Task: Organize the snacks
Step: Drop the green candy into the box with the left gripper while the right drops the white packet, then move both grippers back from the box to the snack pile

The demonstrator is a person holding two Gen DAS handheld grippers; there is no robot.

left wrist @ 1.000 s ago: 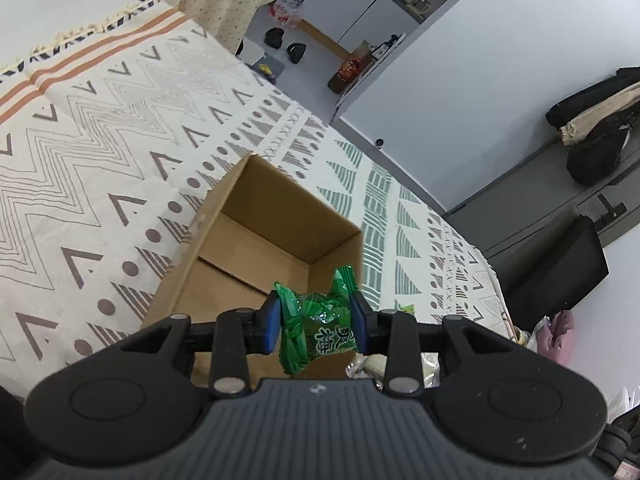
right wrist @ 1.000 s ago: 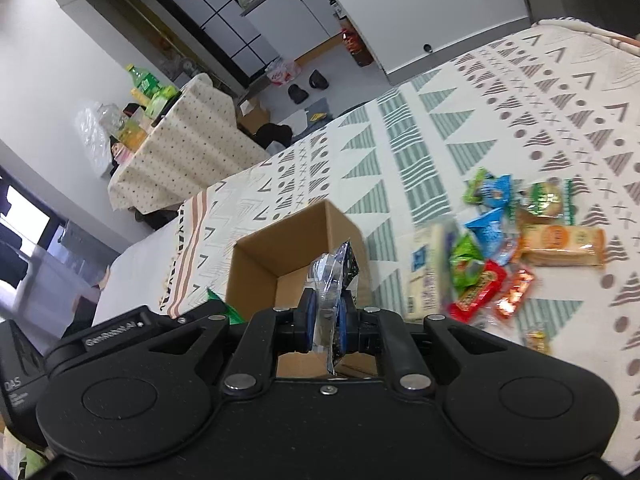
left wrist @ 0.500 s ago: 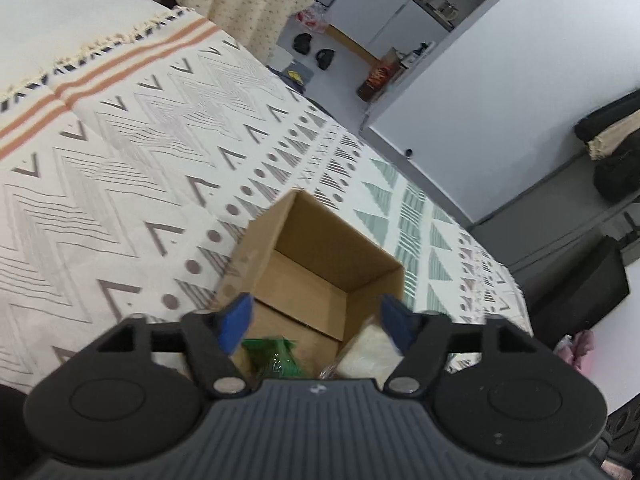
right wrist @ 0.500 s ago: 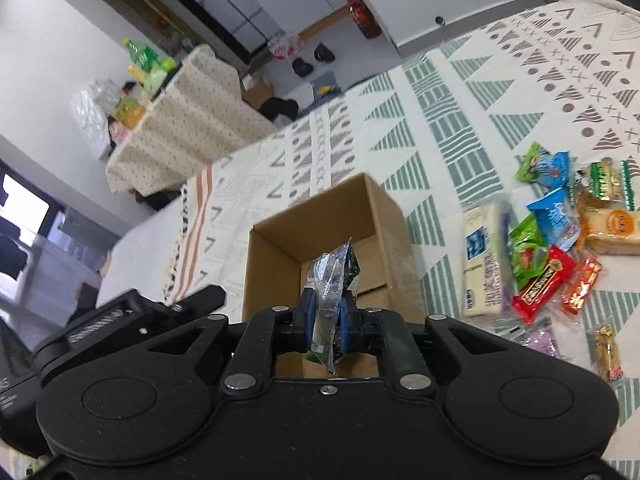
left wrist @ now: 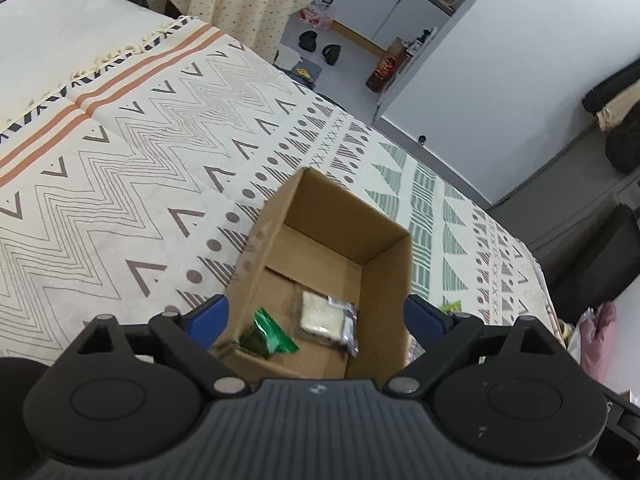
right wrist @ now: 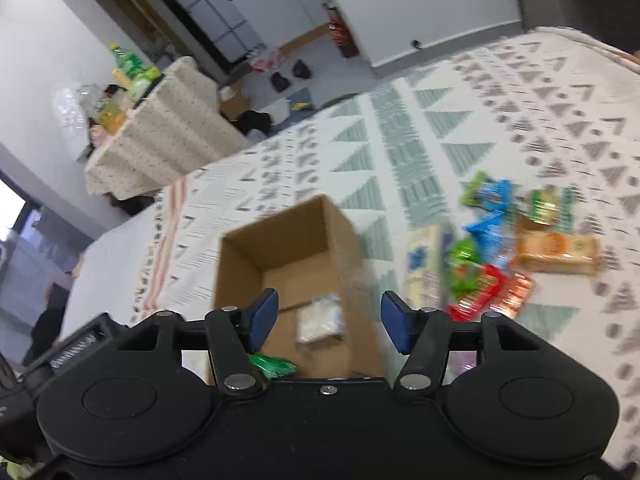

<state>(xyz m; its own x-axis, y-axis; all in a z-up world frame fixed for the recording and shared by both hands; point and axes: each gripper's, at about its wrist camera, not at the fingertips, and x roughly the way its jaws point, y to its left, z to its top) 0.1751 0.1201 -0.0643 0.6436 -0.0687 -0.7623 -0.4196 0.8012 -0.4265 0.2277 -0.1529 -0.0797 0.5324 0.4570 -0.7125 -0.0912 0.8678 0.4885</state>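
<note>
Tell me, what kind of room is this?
Probably a lived-in home, perhaps a small flat: a bed or couch under a cream patterned blanket, white kitchen cupboards beyond, and black shoes on the floor. An open brown cardboard box sits on the blanket.

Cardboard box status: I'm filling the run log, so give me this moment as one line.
left gripper open | right gripper open | cardboard box holds green packet, pale clear-wrapped snack | loose snacks on cloth
</note>
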